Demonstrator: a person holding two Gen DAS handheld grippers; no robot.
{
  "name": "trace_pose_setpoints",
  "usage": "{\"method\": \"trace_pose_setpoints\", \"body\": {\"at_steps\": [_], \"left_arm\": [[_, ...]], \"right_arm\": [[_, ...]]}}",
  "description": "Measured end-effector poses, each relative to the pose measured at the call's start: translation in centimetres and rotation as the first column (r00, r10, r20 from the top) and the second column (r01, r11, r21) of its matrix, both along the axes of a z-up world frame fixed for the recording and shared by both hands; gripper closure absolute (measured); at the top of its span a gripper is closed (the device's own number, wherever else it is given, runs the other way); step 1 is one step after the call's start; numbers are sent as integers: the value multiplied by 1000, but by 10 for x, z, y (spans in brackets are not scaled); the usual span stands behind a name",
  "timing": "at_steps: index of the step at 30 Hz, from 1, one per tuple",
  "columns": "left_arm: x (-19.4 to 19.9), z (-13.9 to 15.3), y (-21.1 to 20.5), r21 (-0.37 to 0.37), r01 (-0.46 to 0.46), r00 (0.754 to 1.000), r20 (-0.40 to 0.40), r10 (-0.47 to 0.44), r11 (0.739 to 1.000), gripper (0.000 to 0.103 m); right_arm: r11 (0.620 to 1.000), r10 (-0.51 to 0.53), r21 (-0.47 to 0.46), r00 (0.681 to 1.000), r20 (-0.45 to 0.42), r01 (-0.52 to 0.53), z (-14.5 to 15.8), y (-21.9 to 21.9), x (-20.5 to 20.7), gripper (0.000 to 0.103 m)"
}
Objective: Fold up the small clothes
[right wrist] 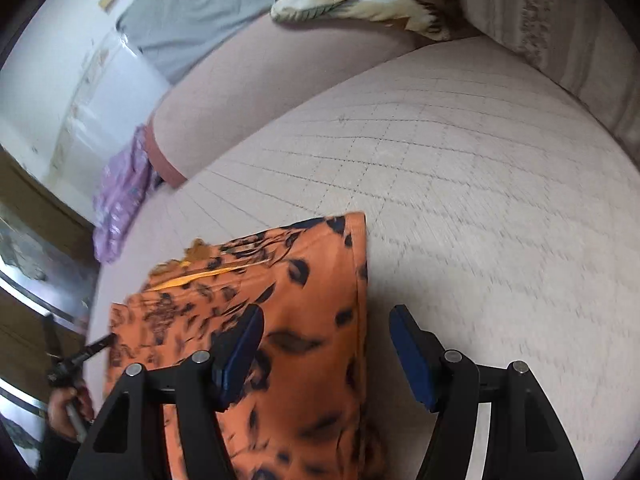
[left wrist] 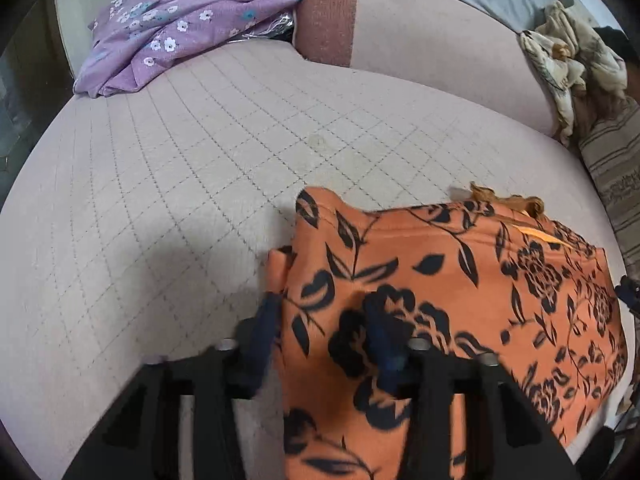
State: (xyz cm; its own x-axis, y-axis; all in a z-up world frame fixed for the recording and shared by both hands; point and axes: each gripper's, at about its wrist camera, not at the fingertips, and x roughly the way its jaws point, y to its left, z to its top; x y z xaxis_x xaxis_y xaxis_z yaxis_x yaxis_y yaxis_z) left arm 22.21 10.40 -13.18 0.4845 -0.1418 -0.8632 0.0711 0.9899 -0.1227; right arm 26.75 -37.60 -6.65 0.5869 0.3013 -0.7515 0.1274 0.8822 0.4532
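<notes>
- Orange cloth with a black flower-and-leaf print, the small garment [left wrist: 460, 312], lies folded on the quilted sofa seat [left wrist: 200, 184] close in front of both cameras; in my right wrist view the same garment [right wrist: 304, 320] sits low and left of centre.
- My left hand-held gripper [left wrist: 326, 320] has its dark blue fingers [left wrist: 266, 320] spread apart: one finger sits just off the garment's left edge over the seat, the other over the printed cloth. Nothing looks pinched between them, so I read it as released (the view is motion-blurred, so whether a finger touches the cloth I cannot tell).
- My right hand-held gripper [right wrist: 326, 344] is also spread wide and grasps nothing; its left finger [right wrist: 240, 352] lies over the garment's right part, its right finger over bare seat beside the garment's straight right edge.
- At the far edge of the garment I see a gathered orange frill [left wrist: 508, 200] and a lighter orange strip just below it.
- Across the seat, well apart from the garment, a purple floral cloth [left wrist: 188, 24] is bunched in the far left corner beside a rust-brown band [left wrist: 328, 16] on the pink backrest.
- On the far right a cream and brown patterned cloth [left wrist: 572, 60] is heaped by the backrest, with a striped cushion [left wrist: 616, 176] below it.
- Behind the backrest lies a grey sheet [right wrist: 208, 8].
</notes>
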Motion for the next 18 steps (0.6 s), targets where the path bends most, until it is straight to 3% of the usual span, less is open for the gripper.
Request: {"method": "trace_pose_setpoints", "body": {"at_steps": [1,2,3,4,6,11,14,16,17,18], "left_arm": [[0,0,1,-4,-12,1000,-5,12,1000,74],[-2,1,4,-13,-20,1000,-3,20,1000,80],[-2,2,3,-10,-18,1000,4,18,1000,94],[-3,3,0,4,-8,1000,17,8,1000,97],[-8,12,-4,21,8,998,67,-9,1000,98],[-42,55,4,-1,-26,971,237,26,1000,98],[-54,53,11,20,-87,956,282,77,996,98],[-39,28,16,38,-132,970,210,121,991,94],[-21,0,16,39,-114,991,75,111,993,94],[-13,-15,15,34,-93,996,5,93,995,94]], "right_arm": [[1000,7,0,1000,-15,-7,-6,1,6,35],[1000,20,-8,1000,-22,-21,-10,5,12,49],[998,29,-46,999,-18,-30,-11,10,17,64],[995,49,-80,998,-24,-51,-11,17,21,84],[984,82,-157,995,-47,-89,-8,32,25,94],[911,131,-402,989,76,-90,42,64,6,97],[873,137,-487,976,168,-38,68,73,-3,97],[869,128,-494,977,171,-27,59,72,8,97],[869,106,-493,988,113,-37,38,69,23,94],[879,74,-474,997,16,-58,12,64,40,94]]}}
